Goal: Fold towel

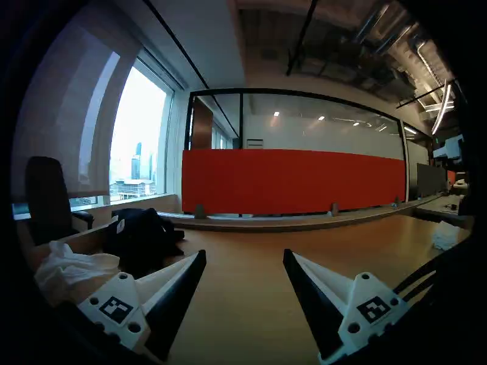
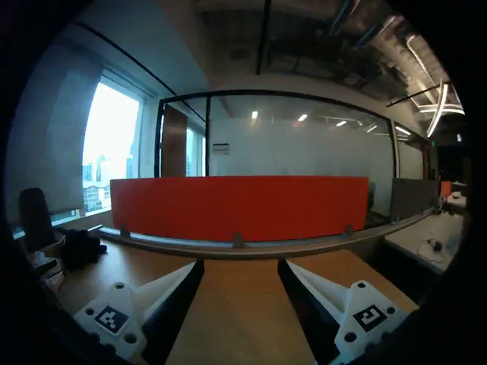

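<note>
Right, both tools point out across the wooden counter (image 1: 255, 292), and both stand open. In the left gripper view, the left gripper (image 1: 244, 255) sits at the bottom of the frame with its fingers spread wide apart, bare wood showing in the gap between the tips. The towel (image 1: 72, 271), a crumpled white heap, lies at the lower left of the frame, beside the base of the finger on that side and well off from the gap. As far as I can see, it touches neither finger. Just behind it, a little toward the centre, a black bag (image 1: 143, 234) sits slumped on the counter; whether the two touch I cannot tell. A dark chair (image 1: 45, 194) stands at the left edge beneath the window (image 1: 137, 149). A red screen (image 1: 292, 181) runs across the middle of the frame along the counter's far edge. At the far right edge lies a smaller white wad (image 1: 445, 235), too blurred for me to identify.

In the right gripper view, the right gripper (image 2: 240, 263) is likewise at the bottom of the frame, fingers parted, with wood in the gap. The bag shows small at the left with the chair beyond it, and the screen spans the centre. Some pale scraps (image 2: 44, 263) at the lower left edge may be the towel, but I cannot be sure.
</note>
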